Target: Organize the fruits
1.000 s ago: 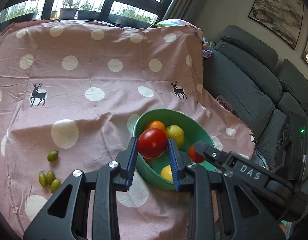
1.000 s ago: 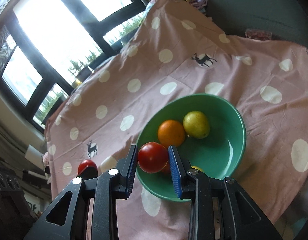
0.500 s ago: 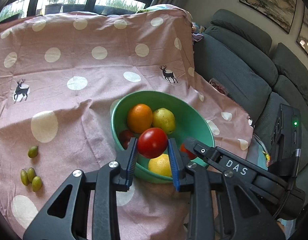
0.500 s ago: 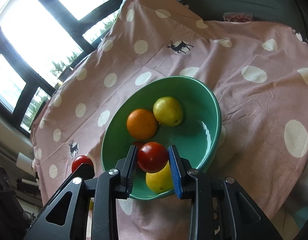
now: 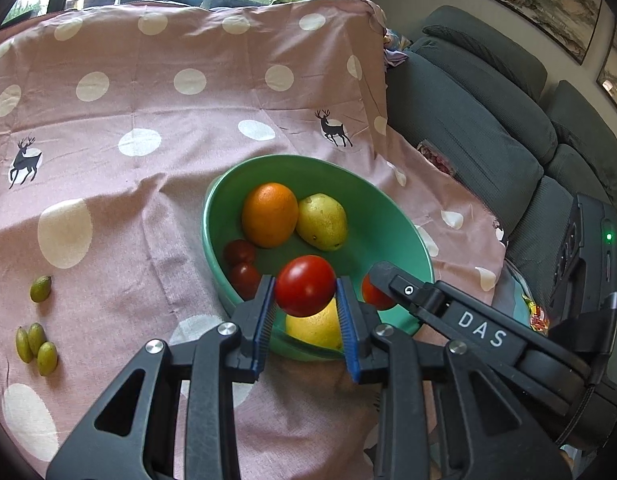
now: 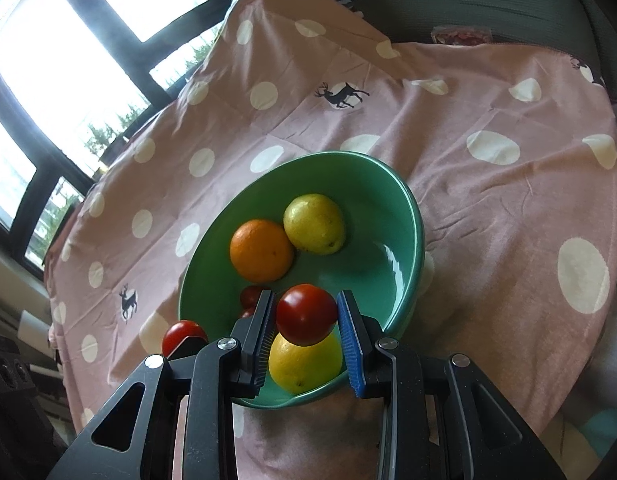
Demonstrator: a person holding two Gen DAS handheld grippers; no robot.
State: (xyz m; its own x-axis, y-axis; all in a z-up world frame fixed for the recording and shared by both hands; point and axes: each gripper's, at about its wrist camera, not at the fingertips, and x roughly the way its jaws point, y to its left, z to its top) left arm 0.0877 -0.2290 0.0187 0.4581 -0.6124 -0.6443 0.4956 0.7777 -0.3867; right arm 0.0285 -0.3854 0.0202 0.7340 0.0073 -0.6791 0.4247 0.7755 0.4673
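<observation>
Now, left wrist view: left gripper (image 5: 305, 307) clamps red tomato (image 5: 305, 286) over near rim of green bowl (image 5: 404, 224), likely lined up for drop beside orange (image 5: 269, 215). Small green fruits (image 5: 36, 346) loose on cloth.

Right wrist view: right gripper (image 6: 306, 330) pinches second tomato (image 6: 306, 314) above lemon (image 6: 304, 364) inside bowl, grip tight so round fruit cannot roll out.

A home living room: a grey upholstered sofa (image 5: 480, 128) stands at the right, framed landscape paintings (image 5: 548, 0) hang on the wall above it, dark-framed windows (image 6: 48, 60) on the far side show greenery outside, and a pink polka-dot deer-print cloth (image 5: 148, 120) covers the surface.
</observation>
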